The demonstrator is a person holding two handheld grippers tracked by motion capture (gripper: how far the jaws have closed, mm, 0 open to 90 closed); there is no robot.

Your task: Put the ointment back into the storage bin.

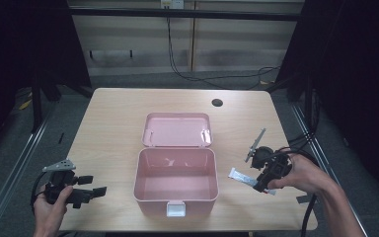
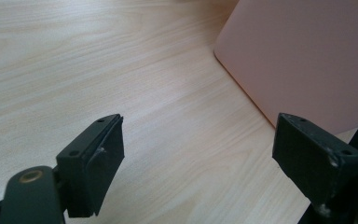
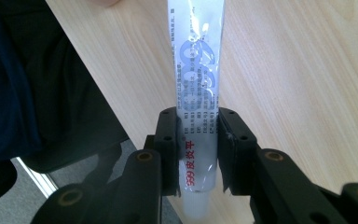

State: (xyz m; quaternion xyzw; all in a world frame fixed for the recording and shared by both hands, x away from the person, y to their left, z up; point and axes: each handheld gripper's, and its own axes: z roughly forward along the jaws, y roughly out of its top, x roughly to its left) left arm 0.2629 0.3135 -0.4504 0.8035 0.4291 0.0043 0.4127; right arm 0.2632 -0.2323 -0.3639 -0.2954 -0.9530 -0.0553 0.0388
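A pink storage box (image 1: pixel 175 180) sits mid-table w/ its hinged lid (image 1: pixel 177 129) thrown fully back, flat on the wooden table (image 1: pixel 113 123) on the far side of the box; the box interior is bare pink plastic, w/ a white latch (image 1: pixel 175 209) hanging on its near front wall. To the right of the box, a person's right hand (image 1: pixel 303 174) holds the right gripper (image 1: pixel 259 183), jaws pinched on a white ointment tube (image 1: pixel 241 177) that points toward the box's right wall but stays apart from it. In the right gripper view the tube (image 3: pixel 196 93) runs lengthwise between the two black pads, clamped near its capped end, w/ red and blue print on its face and the crimped end farthest from the gripper, over the tabletop near the table edge. To the left of the box, the left hand (image 1: pixel 49 210) carries the left gripper (image 1: pixel 93 186), jaws spread w/ nothing between them, aimed at the box's left wall; in the left gripper view that pink wall (image 2: pixel 303 56) stands just beyond the right jaw, bare wood grain between. A round cable hole (image 1: pixel 217 102) lies beyond the lid, toward the table's far edge. Nothing blocks the box's open top.
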